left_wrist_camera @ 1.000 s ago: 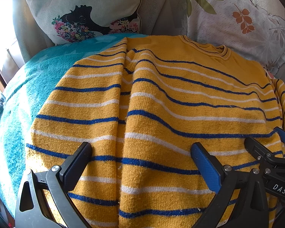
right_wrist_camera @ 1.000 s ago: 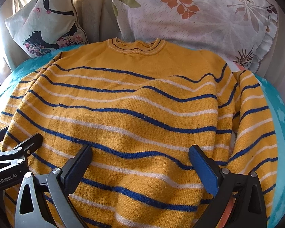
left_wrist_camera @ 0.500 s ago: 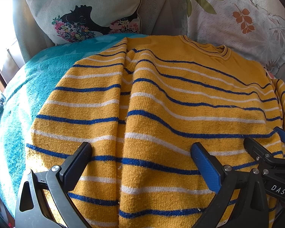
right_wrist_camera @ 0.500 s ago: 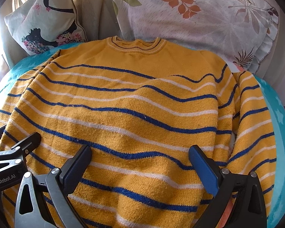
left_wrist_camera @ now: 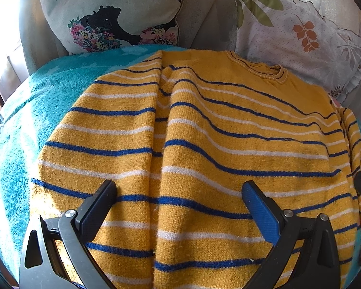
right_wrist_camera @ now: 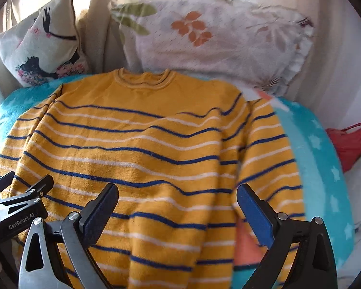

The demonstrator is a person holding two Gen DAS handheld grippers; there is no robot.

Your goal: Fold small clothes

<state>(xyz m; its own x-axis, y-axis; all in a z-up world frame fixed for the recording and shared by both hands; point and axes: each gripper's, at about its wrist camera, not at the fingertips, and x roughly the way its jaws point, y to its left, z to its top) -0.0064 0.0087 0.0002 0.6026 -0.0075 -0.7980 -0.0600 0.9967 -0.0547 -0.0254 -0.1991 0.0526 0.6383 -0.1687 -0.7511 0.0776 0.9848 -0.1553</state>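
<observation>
A yellow sweater (left_wrist_camera: 228, 144) with blue and white stripes lies flat, collar away from me, on a teal blanket (left_wrist_camera: 36, 110). It also shows in the right wrist view (right_wrist_camera: 144, 149), with its right sleeve (right_wrist_camera: 267, 154) lying alongside the body. My left gripper (left_wrist_camera: 179, 197) is open above the sweater's lower left part, holding nothing. My right gripper (right_wrist_camera: 178, 198) is open above the lower right part, also empty. The left gripper shows at the left edge of the right wrist view (right_wrist_camera: 19, 195).
A cushion with a black bird and flowers (left_wrist_camera: 113, 14) and a white leaf-print pillow (left_wrist_camera: 300, 31) stand behind the sweater. A red item (right_wrist_camera: 351, 142) lies to the right of the blanket. An orange patch (right_wrist_camera: 245, 245) shows beside the sweater's hem.
The right gripper has pulled back and up, so the sweater looks smaller and its right edge and the red item have come into view. The left gripper has barely moved.
</observation>
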